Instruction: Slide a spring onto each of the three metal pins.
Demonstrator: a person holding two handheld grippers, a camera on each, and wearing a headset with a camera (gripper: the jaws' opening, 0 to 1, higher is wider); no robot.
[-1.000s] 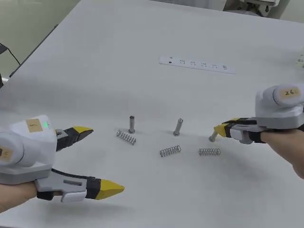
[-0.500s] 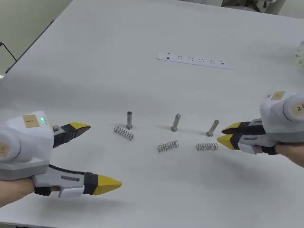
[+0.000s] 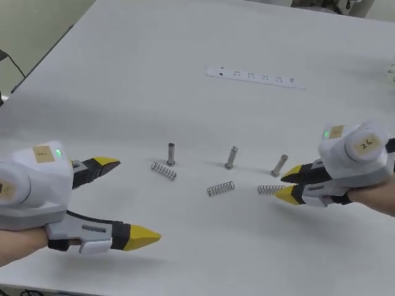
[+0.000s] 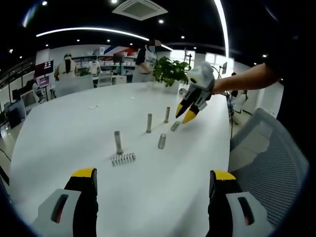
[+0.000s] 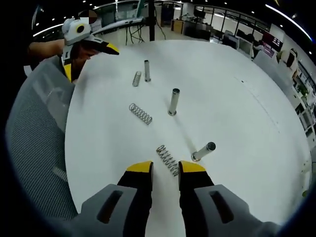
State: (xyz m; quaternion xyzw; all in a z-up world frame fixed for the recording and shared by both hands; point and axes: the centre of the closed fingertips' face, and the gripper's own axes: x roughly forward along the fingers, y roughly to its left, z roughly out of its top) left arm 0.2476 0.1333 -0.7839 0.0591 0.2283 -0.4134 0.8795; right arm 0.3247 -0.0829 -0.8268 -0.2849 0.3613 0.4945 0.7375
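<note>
Beyond the middle pin point(image 3: 231, 157) lies a power strip point(image 3: 256, 80)

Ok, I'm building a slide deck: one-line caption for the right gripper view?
Right gripper, jaws slightly apart, aimed at the nearest spring beside a leaning pin on the white table.

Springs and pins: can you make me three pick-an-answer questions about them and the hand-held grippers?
1. How many pins are there? A two, B three, C five.
2. Where are the springs? A on the pins, B lying on the table, C in a box.
3. The left hand-held gripper is: A open, B shut on a spring, C shut on a pin.
Answers: 1 B, three are in a row. 2 B, all lie loose beside the pins. 3 A, its jaws are wide apart, holding nothing.
</note>
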